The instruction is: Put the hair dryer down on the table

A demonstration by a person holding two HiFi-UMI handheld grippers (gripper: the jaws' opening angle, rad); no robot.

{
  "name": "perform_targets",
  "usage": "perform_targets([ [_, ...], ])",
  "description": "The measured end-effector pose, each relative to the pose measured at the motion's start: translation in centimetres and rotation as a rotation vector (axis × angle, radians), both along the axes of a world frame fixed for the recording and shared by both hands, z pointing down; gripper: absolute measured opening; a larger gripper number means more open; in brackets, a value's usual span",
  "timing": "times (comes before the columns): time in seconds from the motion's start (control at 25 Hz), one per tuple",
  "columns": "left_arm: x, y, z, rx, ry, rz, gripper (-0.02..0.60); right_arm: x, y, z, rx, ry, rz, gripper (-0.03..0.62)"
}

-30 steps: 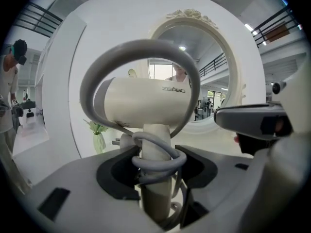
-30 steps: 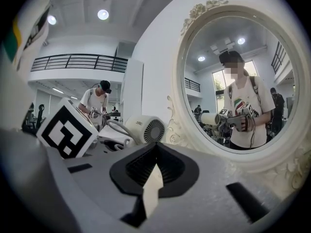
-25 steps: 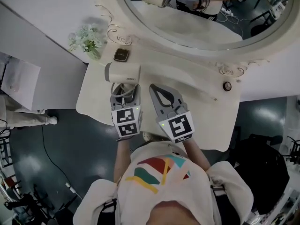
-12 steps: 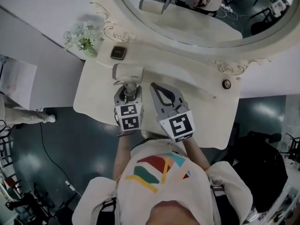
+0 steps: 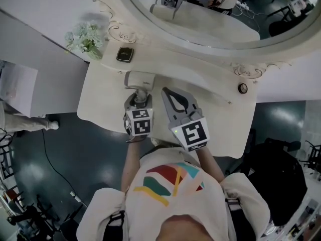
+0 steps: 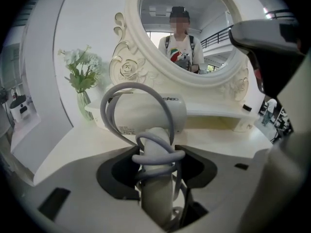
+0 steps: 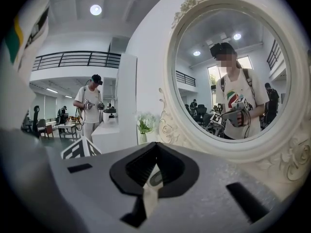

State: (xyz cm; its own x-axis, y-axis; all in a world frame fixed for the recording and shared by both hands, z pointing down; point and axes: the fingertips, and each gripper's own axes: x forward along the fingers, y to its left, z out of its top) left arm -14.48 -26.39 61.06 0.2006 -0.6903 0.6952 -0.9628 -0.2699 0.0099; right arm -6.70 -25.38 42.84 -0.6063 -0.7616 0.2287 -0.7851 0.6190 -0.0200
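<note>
A white hair dryer (image 5: 140, 79) is over the cream dressing table (image 5: 215, 122), left of centre, its barrel lying crosswise. My left gripper (image 5: 139, 99) is shut on its handle, which has the grey cord wound round it. In the left gripper view the handle (image 6: 155, 188) runs up between the jaws to the barrel (image 6: 146, 113). I cannot tell whether the barrel touches the table. My right gripper (image 5: 168, 91) is just right of the dryer, shut, with nothing between its jaws (image 7: 155, 147).
A vase of white flowers (image 5: 85, 38) and a small dark case (image 5: 125, 54) sit at the table's back left. The big oval mirror (image 5: 220, 19) and its raised shelf (image 5: 200, 69) close off the back. A small round object (image 5: 243, 88) lies far right.
My left gripper has tipped more upright and shifted a little right with the hair dryer. The right gripper has stayed in place.
</note>
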Motion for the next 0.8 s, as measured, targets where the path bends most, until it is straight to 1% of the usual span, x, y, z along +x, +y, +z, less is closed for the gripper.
perform_targets([
  [0.44, 0.0, 0.6, 2.6, -0.076, -0.005, 0.003, 0.221, 0.0, -0.4, 0.8, -0.009, 0.003, -0.002, 0.0],
  [0.8, 0.6, 0.3, 3.3, -0.129, -0.037, 0.046, 0.221, 0.1, -0.5, 1.1, -0.018, 0.005, -0.001, 0.0],
])
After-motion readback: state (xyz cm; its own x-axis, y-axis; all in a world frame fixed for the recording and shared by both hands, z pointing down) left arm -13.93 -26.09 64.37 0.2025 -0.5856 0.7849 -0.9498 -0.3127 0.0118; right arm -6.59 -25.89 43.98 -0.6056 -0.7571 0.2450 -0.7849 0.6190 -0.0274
